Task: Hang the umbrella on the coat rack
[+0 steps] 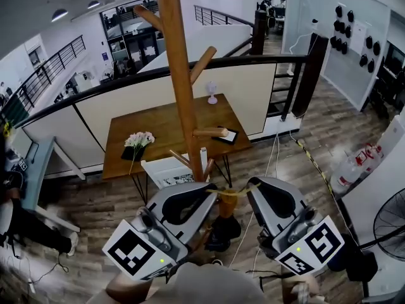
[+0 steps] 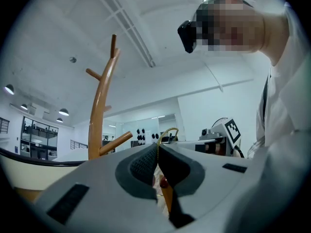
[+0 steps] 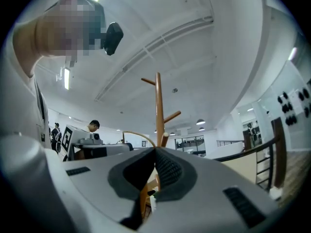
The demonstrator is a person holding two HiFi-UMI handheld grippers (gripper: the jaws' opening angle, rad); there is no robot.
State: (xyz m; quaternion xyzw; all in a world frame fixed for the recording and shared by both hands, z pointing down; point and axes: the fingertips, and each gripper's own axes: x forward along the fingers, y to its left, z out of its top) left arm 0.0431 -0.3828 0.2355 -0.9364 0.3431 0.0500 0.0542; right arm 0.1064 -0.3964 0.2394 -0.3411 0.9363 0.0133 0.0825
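Umbrella loop point(image 1: 235, 192) strung between left claw point(image 1: 214, 189) and right claw point(image 1: 250, 187), both clamped on it, near coat rack point(image 1: 179, 75)

Umbrella point(image 1: 226, 206) (hanging upright) beside coat rack point(image 1: 180, 75).

Gripper point(image 3: 155, 150) tight on umbrella loop point(image 3: 139, 134)

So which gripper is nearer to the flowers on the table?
Left. The left gripper is below-right of the flowers; the right gripper is farther right, beyond it. Both pinch the yellow cord.
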